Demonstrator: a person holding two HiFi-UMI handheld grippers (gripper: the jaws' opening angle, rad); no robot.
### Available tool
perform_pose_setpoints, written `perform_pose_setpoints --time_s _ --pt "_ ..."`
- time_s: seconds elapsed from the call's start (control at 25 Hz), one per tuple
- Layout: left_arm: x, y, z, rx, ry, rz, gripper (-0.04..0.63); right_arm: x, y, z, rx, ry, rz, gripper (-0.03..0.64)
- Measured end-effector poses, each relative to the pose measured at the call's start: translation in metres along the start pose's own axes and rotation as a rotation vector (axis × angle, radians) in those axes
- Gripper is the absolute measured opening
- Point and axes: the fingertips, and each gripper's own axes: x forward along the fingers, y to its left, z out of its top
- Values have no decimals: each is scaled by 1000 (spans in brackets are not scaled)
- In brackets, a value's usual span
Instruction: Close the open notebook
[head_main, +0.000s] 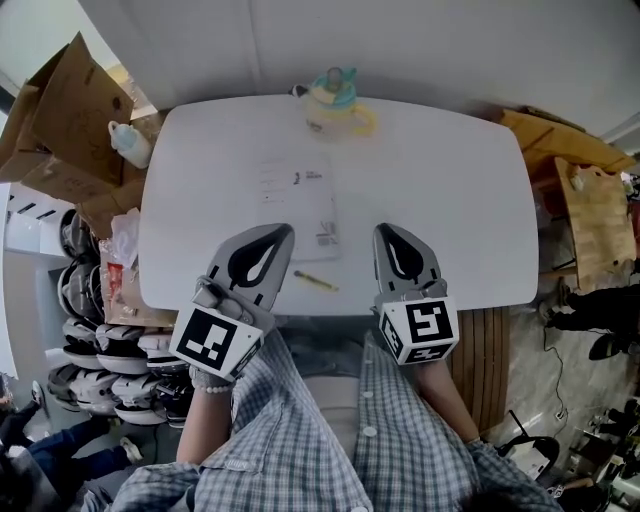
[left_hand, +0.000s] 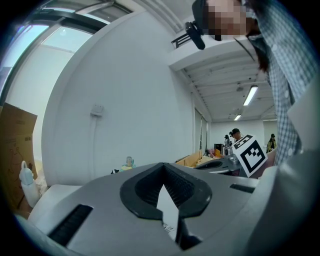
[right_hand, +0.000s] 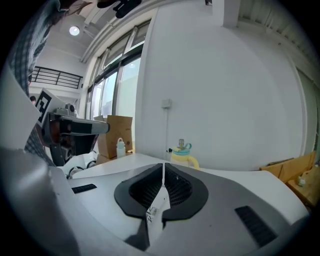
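The white notebook (head_main: 300, 200) lies flat in the middle of the white table (head_main: 450, 200), showing one pale face with some print. Both grippers hover above the table's near edge and point toward the far wall. My left gripper (head_main: 285, 230) is near the notebook's lower left corner; in the left gripper view its jaws (left_hand: 163, 164) meet at the tips with nothing between them. To the right of the notebook, my right gripper (head_main: 384, 228) is shut and empty, its jaws (right_hand: 163, 164) closed to a thin line. Neither gripper touches the notebook.
A yellow pen (head_main: 315, 281) lies near the table's front edge between the grippers. A yellow jug with a teal lid (head_main: 335, 100) stands at the far edge. Cardboard boxes (head_main: 65, 110), a white bottle (head_main: 130, 143) and stacked shoes (head_main: 100, 350) crowd the left; cardboard (head_main: 600, 220) lies at the right.
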Motion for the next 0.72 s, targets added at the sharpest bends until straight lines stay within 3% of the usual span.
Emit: perform_pose_setpoints --time_s 0.36,0.72 --pt "8 -11 10 17 -16 -26 8 -21 -16 30 -69 -95 -41 26" --pt "13 -18 11 33 -28 -36 8 -27 -25 30 -41 -108 -53 25"
